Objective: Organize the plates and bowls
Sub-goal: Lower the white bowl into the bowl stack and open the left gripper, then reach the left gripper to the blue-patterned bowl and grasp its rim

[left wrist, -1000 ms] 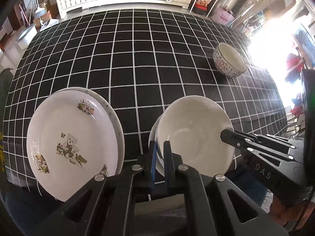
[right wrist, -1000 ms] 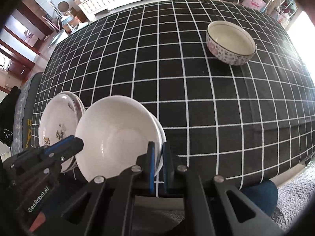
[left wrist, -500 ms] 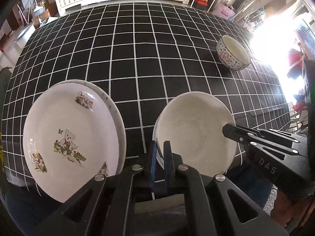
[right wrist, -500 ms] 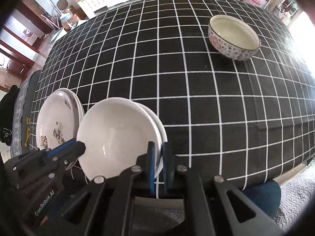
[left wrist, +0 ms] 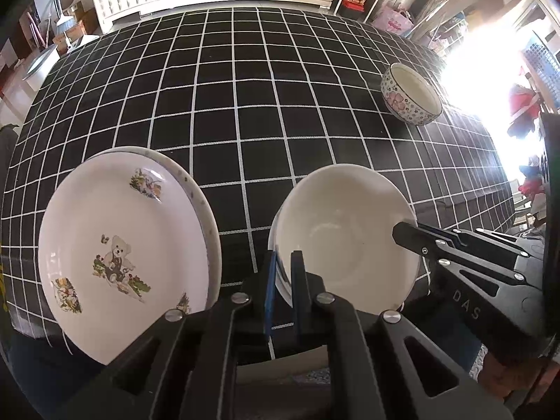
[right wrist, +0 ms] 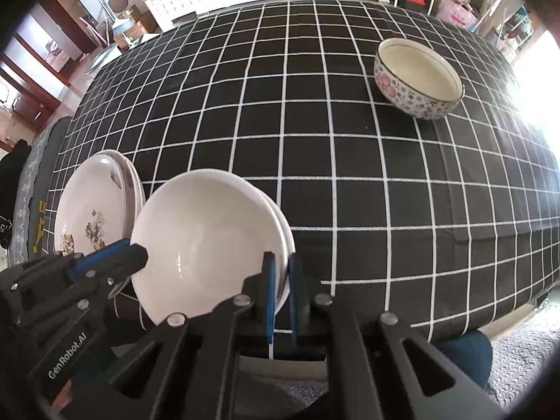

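Both tools nearly closed: left tool [left wrist: 284, 273] & right tool [right wrist: 280, 276] pinch white bowl [left wrist: 344, 234] rim.

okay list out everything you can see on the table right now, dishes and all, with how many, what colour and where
White bowls: two, plain white, nested, near table edge, gripped at opposite rims by both tongs.
Picture plates: two stacked, white with teddy-bear and flower prints, near edge, beside the white bowls and apart from them.
Floral bowl: one, white inside, pink-flower pattern outside, standing alone far across the table.
Tablecloth: one, black with white grid, covering the table.
Left tongs: black with blue pads, shut on one side of the bowls' rims.
Right tongs: black with blue pads, shut on the opposite side.
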Demonstrator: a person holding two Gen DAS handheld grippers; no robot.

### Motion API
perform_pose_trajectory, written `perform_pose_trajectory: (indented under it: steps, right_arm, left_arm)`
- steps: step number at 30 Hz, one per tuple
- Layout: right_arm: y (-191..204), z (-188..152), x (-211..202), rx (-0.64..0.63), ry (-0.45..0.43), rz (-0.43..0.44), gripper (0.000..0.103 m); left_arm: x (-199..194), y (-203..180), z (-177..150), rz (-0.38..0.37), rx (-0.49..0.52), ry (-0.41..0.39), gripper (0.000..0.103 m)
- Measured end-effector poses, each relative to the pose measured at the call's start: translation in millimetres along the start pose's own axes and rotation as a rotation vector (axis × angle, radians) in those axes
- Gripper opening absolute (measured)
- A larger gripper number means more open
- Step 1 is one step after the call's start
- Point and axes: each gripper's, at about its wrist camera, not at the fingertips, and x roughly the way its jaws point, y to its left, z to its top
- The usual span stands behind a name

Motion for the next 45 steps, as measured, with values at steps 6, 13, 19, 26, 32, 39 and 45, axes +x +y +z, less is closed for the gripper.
perform_pose_trajectory:
  steps: [6,13,19,26,32,39,45]
  right_arm:
    - [1.2,-1.3,-28.0,-0.048,-0.118,-0.027,0.01]
    - [-4.5,6.7,-47.2,-0.052,-0.144,-0.021,0.01]
    - [-13.4,16.2,-65.8,-0.028,-0.163,0.005,0.013]
    - [-34.8,30.7,-104.1,0.027,-0.214,0.041,0.042]
    - [-56.0,46.3,-132.8,0.066,-0.257,0.052,0.05]
    - [-80.6,69.9,-146.1,0.101,-0.252,0.045,0.052]
    - [-106.1,88.7,-146.7,0.146,-0.252,0.034,0.052]
  left_arm:
    - [-3.1,4.1,-0.3,-0.015,-0.008,-0.017,0.006]
    - [-33.9,-9.9,4.3,0.019,0.052,-0.13,0.019]
    - [-63.6,-31.5,13.8,-0.009,0.101,-0.181,0.026]
    - [-93.4,-62.5,41.4,-0.052,0.144,-0.22,0.032]
    - [-102.3,-87.0,68.1,-0.108,0.154,-0.212,0.036]
    - [-98.5,-110.5,100.7,-0.113,0.164,-0.19,0.036]
    - [-92.9,-132.5,129.2,-0.107,0.217,-0.176,0.036]
